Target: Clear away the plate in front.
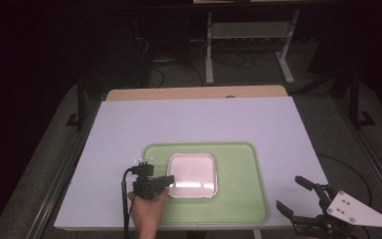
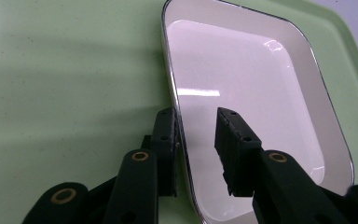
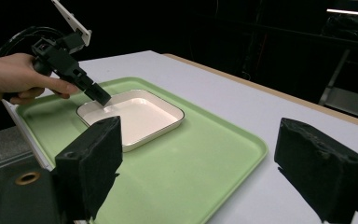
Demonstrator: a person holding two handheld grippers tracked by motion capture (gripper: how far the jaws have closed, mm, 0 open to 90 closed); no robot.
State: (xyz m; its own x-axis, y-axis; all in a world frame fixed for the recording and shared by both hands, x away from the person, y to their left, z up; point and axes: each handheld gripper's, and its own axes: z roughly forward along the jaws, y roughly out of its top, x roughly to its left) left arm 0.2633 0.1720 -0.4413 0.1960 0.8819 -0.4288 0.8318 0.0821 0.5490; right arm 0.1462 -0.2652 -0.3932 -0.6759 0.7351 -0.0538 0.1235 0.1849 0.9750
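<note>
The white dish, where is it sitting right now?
The white dish sits on the green tray, left of the tray's centre in the high view. The left gripper straddles its near-left rim, one jaw outside and one inside.

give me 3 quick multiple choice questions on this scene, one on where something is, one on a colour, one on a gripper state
1. Where does the white dish sit?
A. on the green tray
B. on the bare table top
C. on the floor

2. What colour is the tray?
A. red
B. light green
C. blue

3. How does the left gripper stand at the dish?
A. shut, far from it
B. open, one jaw on each side of the dish's rim
C. lying flat inside it

Answers:
1 A, the tray's green surface surrounds the dish on all sides.
2 B, it reads pale green in all three views.
3 B, in the left gripper view a gap shows between the jaws and the rim runs through it.
</note>
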